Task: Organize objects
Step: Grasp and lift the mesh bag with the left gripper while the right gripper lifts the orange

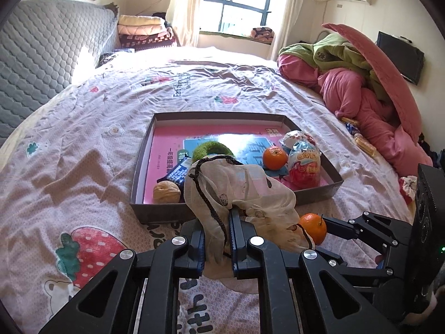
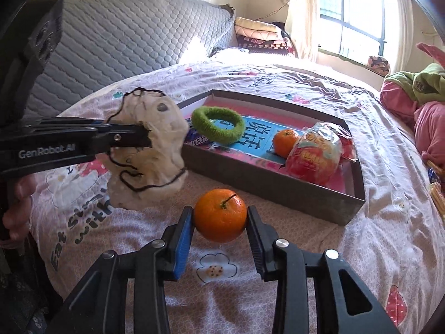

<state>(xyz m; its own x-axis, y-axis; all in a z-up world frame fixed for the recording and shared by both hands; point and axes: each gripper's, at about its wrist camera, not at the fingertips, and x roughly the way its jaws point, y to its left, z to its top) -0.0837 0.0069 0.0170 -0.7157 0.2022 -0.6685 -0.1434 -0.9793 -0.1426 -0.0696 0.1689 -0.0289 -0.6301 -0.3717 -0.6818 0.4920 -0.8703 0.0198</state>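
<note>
The bed (image 1: pixel 91 128) is the biggest thing here, soft and wrinkly under a pink sheet with strawberries and bears, so round things may roll on it. A gray quilted headboard (image 1: pixel 41 64) stands at about 10 o'clock in the left wrist view, a bright window (image 1: pixel 236 0) at 12 o'clock, and a heap of pink and green blankets (image 1: pixel 361 83) at 2 o'clock. In the middle of the bed sits a flat cardboard box (image 1: pixel 144 153) with low, stiff walls. Inside it lie a snack bag (image 1: pixel 304 164), a green fuzzy ring (image 1: pixel 211 149), an orange (image 1: pixel 274 157) and a walnut (image 1: pixel 166 192). The cloth drawstring pouch (image 1: pixel 236 192) hangs at the near edge of the box, around 6 o'clock. It looks light and floppy, so it will sag and swing; the bunched cloth near the dark cord is a good place to grip. The left gripper (image 1: pixel 216 239) has its jaws pressed together, pinching the pouch. The small orange (image 2: pixel 220 215) sits just in front of the box, at 5 o'clock from the pouch. It looks firm, smooth and a bit squashy, so hold it gently across its round middle. The right gripper (image 2: pixel 219 233) does just that, its jaws hugging the orange on both sides.
</note>
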